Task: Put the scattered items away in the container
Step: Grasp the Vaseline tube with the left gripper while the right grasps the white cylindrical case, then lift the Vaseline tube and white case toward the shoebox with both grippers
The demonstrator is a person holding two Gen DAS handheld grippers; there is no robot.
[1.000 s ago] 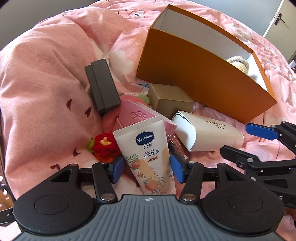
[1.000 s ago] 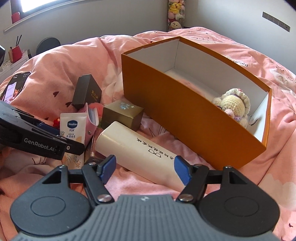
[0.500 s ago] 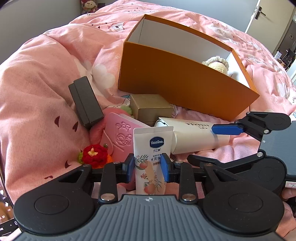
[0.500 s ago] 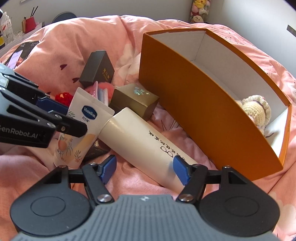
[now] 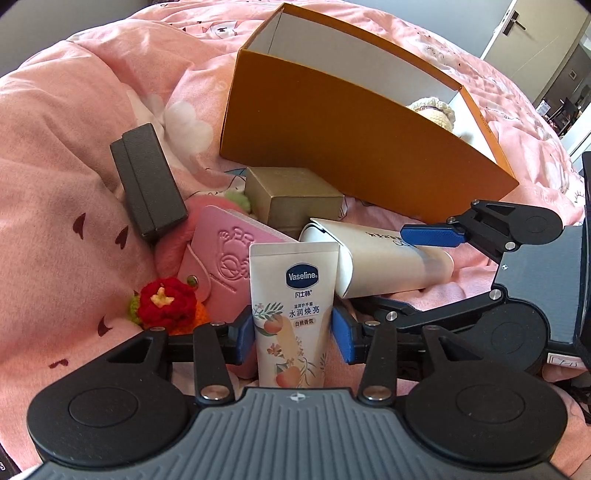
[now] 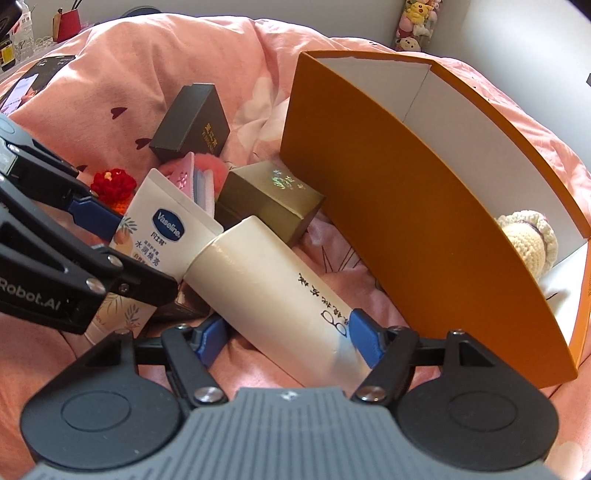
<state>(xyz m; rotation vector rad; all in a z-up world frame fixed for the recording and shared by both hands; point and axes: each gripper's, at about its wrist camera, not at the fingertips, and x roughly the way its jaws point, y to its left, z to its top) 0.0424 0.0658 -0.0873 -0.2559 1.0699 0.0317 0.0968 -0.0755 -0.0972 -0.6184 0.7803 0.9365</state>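
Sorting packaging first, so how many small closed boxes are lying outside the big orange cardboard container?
2. A black rectangular box lies farthest left on the pink duvet; an olive-gold cardboard box sits beside the orange container. Others may be hidden.

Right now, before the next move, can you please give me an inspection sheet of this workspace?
Surface: pink duvet, soft and rumpled.
Job's things: orange box open, crochet doll inside; Vaseline tube, cream cylinder, gold box, black box, pink card holder and red crochet flower lie outside.
Clutter: nothing seen.
Grippers: left gripper fingers on both sides of the Vaseline tube, small gaps visible; right gripper fingers straddle the cylinder, open.
Cables: nothing seen.
Surroundings: door, plush toys in a corner, phone on the bed.
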